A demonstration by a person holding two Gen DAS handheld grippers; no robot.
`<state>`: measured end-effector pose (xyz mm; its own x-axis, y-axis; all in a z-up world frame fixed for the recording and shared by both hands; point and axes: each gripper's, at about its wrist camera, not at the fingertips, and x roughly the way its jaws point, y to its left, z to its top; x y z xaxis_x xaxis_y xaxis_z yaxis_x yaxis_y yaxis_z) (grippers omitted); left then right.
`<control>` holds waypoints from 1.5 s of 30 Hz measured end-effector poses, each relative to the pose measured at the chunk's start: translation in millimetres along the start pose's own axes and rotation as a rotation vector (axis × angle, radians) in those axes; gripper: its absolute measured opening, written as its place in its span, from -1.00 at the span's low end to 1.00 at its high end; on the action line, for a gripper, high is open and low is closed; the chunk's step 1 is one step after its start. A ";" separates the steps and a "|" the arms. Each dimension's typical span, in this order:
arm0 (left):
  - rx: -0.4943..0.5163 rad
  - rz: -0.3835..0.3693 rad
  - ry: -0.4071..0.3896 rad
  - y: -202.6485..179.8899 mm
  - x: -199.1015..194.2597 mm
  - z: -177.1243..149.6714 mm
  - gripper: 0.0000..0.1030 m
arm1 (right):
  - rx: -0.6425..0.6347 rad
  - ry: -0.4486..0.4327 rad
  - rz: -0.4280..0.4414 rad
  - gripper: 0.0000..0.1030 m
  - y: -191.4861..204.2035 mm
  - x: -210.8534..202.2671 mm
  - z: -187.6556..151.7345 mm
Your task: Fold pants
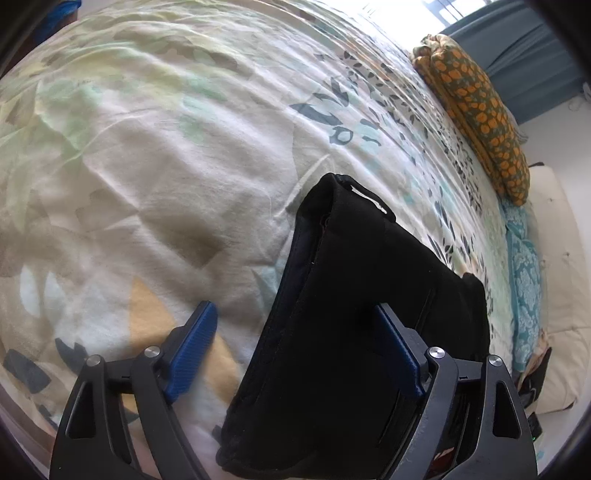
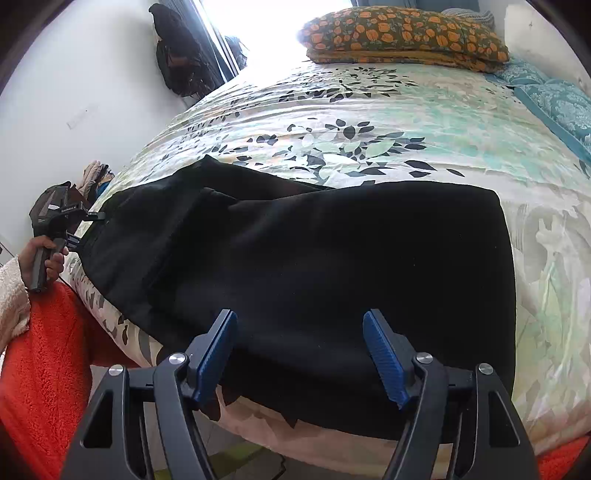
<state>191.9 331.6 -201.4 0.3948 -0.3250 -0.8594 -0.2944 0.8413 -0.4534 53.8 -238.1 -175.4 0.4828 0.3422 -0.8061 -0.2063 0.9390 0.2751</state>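
Observation:
The black pants (image 2: 314,266) lie folded on the bed, spread across its near edge. In the left wrist view the pants (image 1: 354,332) run away from me as a thick folded strip. My left gripper (image 1: 295,317) is open, its jaws wide apart over the near end of the pants, with the right finger above the cloth. My right gripper (image 2: 300,325) is open and empty, just above the near edge of the pants. The left gripper also shows in the right wrist view (image 2: 75,236), held by a hand at the pants' left end.
The bed has a leaf-print cover (image 2: 369,122). An orange-spotted pillow (image 2: 402,35) lies at the head, also in the left wrist view (image 1: 476,110). A teal patterned cloth (image 2: 554,99) lies at the right. An orange blanket (image 2: 48,362) is at lower left.

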 end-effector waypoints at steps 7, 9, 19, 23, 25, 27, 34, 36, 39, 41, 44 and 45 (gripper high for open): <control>0.137 -0.002 0.121 -30.1 12.5 -1.5 0.02 | -0.049 0.001 -0.010 0.45 8.3 1.8 1.1; 0.155 0.000 0.096 -36.2 1.8 -5.3 -0.37 | -0.044 -0.013 -0.014 0.45 6.8 -1.6 1.7; 0.092 -0.450 -0.021 -121.6 -99.4 -48.8 -0.69 | 0.096 -0.083 0.010 0.46 -21.3 -17.9 9.1; 0.135 -0.604 0.032 -198.2 -100.8 -75.1 -0.69 | 0.135 -0.105 0.043 0.46 -28.6 -23.3 12.5; 0.143 -0.658 0.069 -235.5 -87.0 -86.3 -0.69 | 0.143 -0.119 0.059 0.46 -30.6 -27.8 12.8; 0.141 -0.692 0.107 -268.4 -66.5 -96.9 -0.69 | 0.147 -0.135 0.065 0.46 -33.0 -33.9 11.9; 0.255 -0.622 0.212 -369.9 20.6 -143.0 -0.68 | 0.252 -0.224 0.043 0.46 -68.9 -66.6 0.9; 0.358 -0.546 0.215 -393.3 42.7 -160.8 -0.68 | 0.294 -0.234 0.032 0.46 -82.6 -72.3 -3.8; 0.512 -0.427 0.190 -411.3 72.8 -187.7 -0.61 | 0.350 -0.238 0.030 0.46 -100.1 -76.7 -9.9; 0.591 -0.385 0.216 -417.7 90.6 -202.6 -0.42 | 0.388 -0.250 0.049 0.46 -109.1 -79.4 -13.1; 0.584 -0.388 0.269 -419.7 96.3 -211.9 -0.09 | 0.457 -0.266 0.093 0.46 -122.3 -82.2 -17.9; 0.562 -0.413 0.263 -416.1 88.1 -209.6 -0.02 | 0.483 -0.270 0.121 0.46 -126.3 -81.6 -19.3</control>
<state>166.7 -137.6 -138.0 0.1345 -0.6960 -0.7053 0.3500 0.6993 -0.6233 24.0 -385.2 -154.5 0.6934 0.3856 -0.6087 0.1084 0.7793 0.6172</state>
